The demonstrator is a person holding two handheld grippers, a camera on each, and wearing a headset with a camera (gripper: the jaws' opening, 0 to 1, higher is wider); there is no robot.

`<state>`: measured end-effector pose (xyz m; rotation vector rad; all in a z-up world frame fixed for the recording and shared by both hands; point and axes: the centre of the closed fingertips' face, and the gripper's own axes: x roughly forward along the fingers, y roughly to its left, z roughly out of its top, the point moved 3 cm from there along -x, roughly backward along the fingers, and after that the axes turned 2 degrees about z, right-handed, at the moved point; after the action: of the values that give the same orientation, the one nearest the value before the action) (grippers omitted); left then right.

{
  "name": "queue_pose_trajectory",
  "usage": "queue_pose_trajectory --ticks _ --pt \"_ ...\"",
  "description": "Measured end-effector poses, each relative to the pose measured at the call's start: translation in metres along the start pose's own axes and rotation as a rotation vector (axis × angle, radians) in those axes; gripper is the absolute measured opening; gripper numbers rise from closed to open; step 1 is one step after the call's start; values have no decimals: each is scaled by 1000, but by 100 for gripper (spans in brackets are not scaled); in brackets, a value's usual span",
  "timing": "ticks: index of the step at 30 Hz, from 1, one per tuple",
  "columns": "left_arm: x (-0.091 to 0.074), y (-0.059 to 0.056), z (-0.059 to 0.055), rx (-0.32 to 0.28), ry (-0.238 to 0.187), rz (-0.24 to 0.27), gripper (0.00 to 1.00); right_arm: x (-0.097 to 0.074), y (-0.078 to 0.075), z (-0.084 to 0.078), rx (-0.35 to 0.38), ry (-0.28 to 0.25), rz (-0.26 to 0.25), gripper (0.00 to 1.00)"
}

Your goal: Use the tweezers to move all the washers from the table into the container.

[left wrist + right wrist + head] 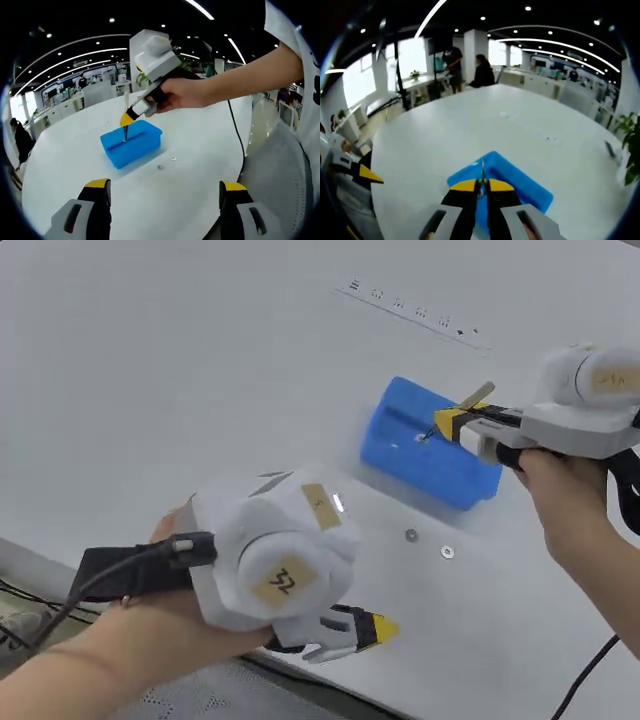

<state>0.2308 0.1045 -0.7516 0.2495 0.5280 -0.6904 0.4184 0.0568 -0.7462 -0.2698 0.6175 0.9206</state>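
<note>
Over the blue container (440, 475), one pair of tweezers (125, 131) is clamped between the closed jaws of the right gripper (447, 425). The long axis is set nearly upright, with the tips pointed down into the container's open top and the tan handle end sticking up behind the jaws. Whether anything is pinched at the tips cannot be told. Two washers (411, 535) are counted on the white table (200, 390) near the container, the other washer (447, 552) lying close by but apart. The left gripper (365, 632) is held at the table's near edge, jaws spread wide and holding nothing. The glossy, rounded tabletop is set in a large open-plan hall lit by ceiling strips, with desks and people far off.
</note>
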Motion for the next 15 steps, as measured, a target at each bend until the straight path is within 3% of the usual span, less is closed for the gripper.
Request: queue_pose_trajectory --ticks 4,7,10,15 --pt "8 3 -4 -12 -12 -3 92 9 -4 -4 13 17 5 3" --pt "13 -2 -11 -14 -21 -35 92 18 -2 -10 15 30 12 3" --pt "15 -11 -8 -54 -44 -92 94 20 -3 -15 11 40 14 3" --pt "17 -14 -7 -41 -57 -99 92 22 -5 -19 17 49 13 3"
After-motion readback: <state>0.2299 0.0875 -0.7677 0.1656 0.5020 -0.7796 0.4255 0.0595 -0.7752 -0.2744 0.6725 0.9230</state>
